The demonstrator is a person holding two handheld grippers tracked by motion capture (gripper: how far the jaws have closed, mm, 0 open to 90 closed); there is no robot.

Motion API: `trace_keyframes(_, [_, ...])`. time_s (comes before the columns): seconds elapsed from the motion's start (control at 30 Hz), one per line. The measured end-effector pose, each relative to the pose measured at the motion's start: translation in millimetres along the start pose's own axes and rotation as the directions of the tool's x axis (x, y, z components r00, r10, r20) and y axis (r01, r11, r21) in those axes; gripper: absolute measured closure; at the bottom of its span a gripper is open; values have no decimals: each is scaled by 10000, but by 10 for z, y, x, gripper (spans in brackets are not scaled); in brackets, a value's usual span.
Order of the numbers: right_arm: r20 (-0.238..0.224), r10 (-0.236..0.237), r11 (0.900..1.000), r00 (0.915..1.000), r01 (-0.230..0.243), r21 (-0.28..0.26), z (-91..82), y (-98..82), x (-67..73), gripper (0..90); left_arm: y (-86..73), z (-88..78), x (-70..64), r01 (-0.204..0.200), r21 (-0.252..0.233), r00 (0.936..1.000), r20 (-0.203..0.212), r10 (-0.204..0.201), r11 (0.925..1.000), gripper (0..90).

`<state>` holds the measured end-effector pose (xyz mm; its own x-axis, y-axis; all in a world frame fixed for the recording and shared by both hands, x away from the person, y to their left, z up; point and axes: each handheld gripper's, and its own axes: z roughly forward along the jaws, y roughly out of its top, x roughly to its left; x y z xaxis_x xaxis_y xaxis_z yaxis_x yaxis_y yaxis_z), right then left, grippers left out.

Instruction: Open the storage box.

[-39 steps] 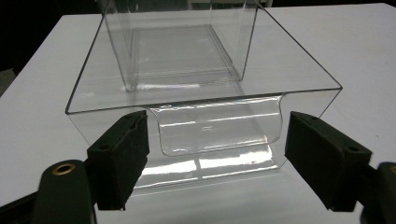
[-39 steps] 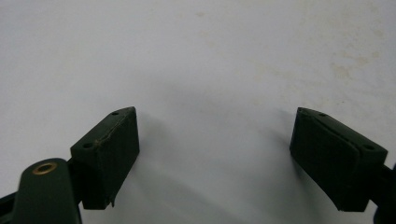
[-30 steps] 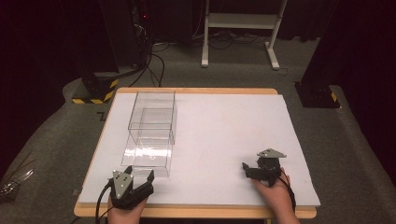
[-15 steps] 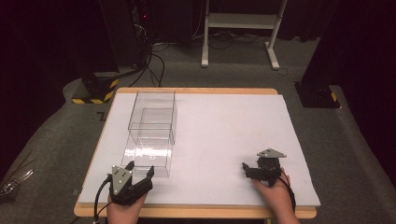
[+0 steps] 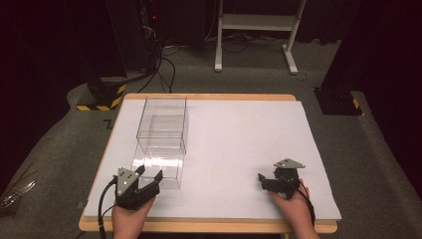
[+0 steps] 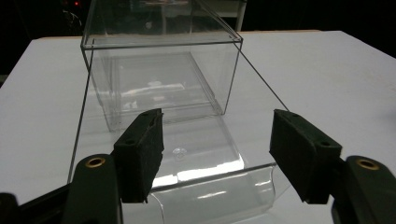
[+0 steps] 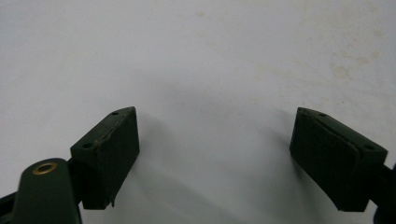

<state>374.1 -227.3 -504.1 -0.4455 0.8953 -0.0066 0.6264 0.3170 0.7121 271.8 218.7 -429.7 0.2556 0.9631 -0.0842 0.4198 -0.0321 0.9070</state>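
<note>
white desk [image 5: 239,144], dark room. left claw [image 5: 147,175] level at clear box [image 5: 161,137] near end, just closing, pads clear of drawer lip. right claw [image 5: 262,180] released, resting right, well apart.

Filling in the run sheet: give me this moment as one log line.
left tool: jaws just been closing, pads apart, at clear box's near end, no grip | right tool: open over white table

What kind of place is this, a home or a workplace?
Probably a lab or test room, not a home. A table with a plain white top stands on grey carpet, cables run across the floor, and a black-and-yellow striped base sits beside dark equipment.
</note>
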Motion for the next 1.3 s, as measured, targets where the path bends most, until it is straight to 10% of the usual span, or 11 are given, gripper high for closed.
trace_keyframes(0.9, [3, 1, 10000, 10000, -1, -1, 0, 0, 1, 155, 324, 252, 593, -284, 248, 9996, -52, 285, 9993, 317])
trace_keyframes(1.3, [17, -9, 10000, 10000, 9, 4, 0, 0, 2, 155, 203, 186, 1077, 226, 186, 9931, -1155, -203, 9996, 412])
